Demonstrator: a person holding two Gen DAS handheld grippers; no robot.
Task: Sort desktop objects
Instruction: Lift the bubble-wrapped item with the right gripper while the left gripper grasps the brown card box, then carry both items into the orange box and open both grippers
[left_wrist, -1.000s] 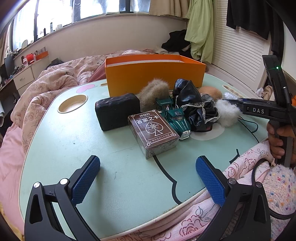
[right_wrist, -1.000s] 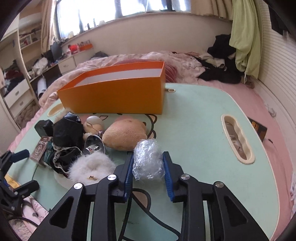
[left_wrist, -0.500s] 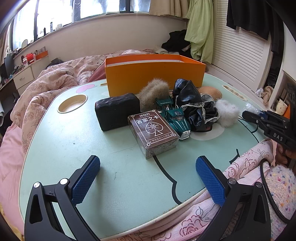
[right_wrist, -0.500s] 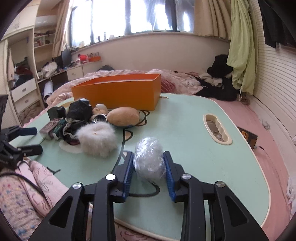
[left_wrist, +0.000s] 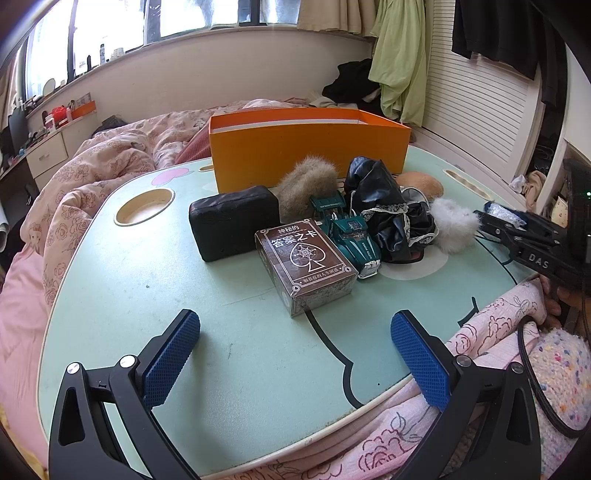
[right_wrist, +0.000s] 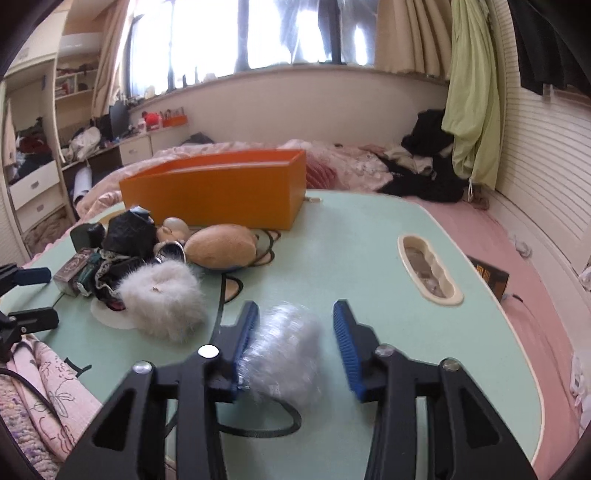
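My right gripper has its jaws apart, and the crumpled clear plastic ball sits between them, against the left pad and apart from the right one; it looks blurred. My left gripper is wide open and holds nothing, hovering over a bare part of the green table near its front edge. Just beyond it stands the brown card box, and the green toy car touches its right side. The black pouch lies to the left of them, with the black lace cloth and the white fluffy ball to the right. Behind the pile, a grey-brown furry piece leans near the orange box, which stands at the far side of the table; I cannot see inside it from either view. A round recess is at the far left of the table and a long slot near the right edge. The right half of the table, past the tan round object, is open surface up to the rim.
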